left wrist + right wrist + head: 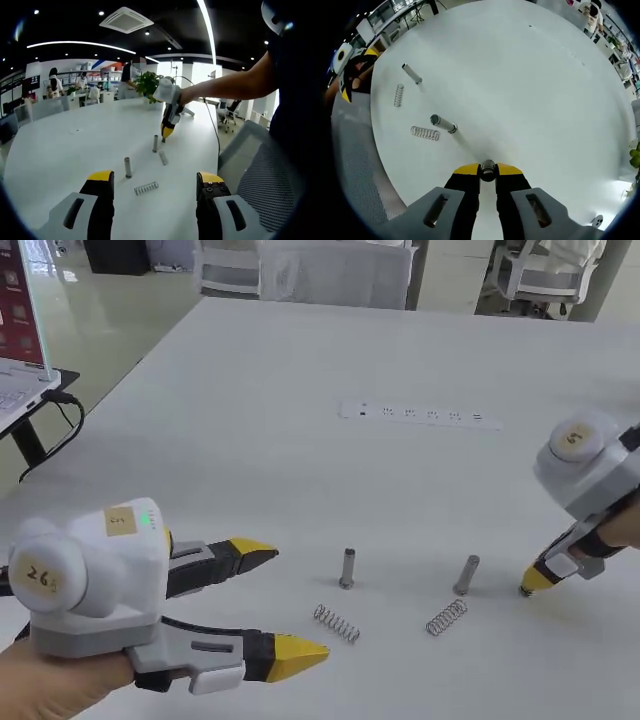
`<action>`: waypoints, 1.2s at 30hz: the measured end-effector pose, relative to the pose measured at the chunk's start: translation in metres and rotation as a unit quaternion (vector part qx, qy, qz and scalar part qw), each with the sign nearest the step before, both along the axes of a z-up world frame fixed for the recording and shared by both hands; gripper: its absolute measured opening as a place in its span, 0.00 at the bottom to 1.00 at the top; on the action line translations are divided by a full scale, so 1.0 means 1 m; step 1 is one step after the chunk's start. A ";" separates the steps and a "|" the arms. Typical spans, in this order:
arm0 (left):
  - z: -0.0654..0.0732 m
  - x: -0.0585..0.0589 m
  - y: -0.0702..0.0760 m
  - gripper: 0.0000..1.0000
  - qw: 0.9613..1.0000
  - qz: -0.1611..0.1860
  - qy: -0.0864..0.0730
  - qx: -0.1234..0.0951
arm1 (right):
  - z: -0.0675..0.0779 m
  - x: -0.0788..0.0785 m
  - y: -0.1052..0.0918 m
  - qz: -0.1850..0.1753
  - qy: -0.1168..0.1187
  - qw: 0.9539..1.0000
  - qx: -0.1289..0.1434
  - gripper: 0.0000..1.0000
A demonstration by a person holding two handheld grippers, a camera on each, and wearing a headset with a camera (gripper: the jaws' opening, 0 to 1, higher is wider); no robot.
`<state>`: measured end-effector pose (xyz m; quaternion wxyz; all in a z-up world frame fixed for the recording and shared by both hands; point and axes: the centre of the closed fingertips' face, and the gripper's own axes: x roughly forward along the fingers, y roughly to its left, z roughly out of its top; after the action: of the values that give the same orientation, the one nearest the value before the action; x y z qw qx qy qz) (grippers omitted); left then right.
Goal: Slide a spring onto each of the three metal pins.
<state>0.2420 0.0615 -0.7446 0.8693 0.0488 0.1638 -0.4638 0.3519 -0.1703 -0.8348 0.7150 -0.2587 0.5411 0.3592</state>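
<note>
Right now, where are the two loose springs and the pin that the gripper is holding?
left spring (336, 623): head view, middle coils.
right spring (446, 617): head view, middle coils.
held pin (488, 170): right gripper view, its top end.

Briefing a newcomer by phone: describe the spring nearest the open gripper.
On the white table, nearer than the power strip, two pins stand upright. This spring lies before the left pin, closest to the open left gripper; the other spring lies by the right pin.

- Left gripper (295, 602): white-grey housing, black jaws tipped yellow, small green light (146, 519), handwritten sticker (120, 521)
- Right gripper (528, 587): same white shell, yellow tips, round label (573, 438)
- Dark top (295, 75), sleeve short
</note>
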 end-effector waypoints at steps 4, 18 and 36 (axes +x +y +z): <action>-0.001 -0.001 0.000 0.62 1.000 -0.001 0.001 0.001 | 0.001 0.000 0.001 0.001 -0.003 1.000 0.005 0.10; -0.002 -0.002 0.000 0.62 1.000 -0.001 0.001 0.001 | 0.008 -0.005 -0.009 0.002 -0.021 1.000 0.010 0.14; -0.003 -0.003 -0.003 0.62 1.000 -0.006 0.003 0.002 | 0.010 -0.035 -0.020 -0.004 -0.024 0.999 0.024 0.14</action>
<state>0.2389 0.0583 -0.7472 0.8659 0.0500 0.1667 -0.4690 0.3168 -0.1907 -0.8247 0.7353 -0.2482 0.5160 0.3626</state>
